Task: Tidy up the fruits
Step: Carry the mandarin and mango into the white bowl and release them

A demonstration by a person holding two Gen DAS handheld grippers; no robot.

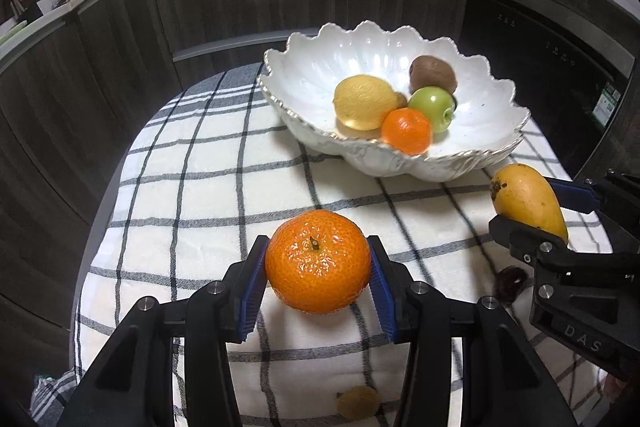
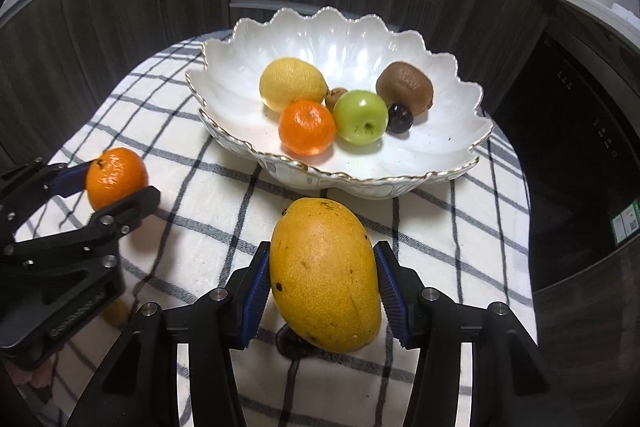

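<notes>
Left hand-held gripper (image 1: 318, 281) clamps tangerine (image 1: 318, 261), right (image 2: 323, 287) mango (image 2: 324, 275), near bowl's rim (image 2: 360, 179).

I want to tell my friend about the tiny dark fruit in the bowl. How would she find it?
Look in the white scalloped bowl on the checked cloth. Find the green apple and the big brown kiwi. The dark fruit is tucked between them, the only near-black one and much smaller than both.
</notes>
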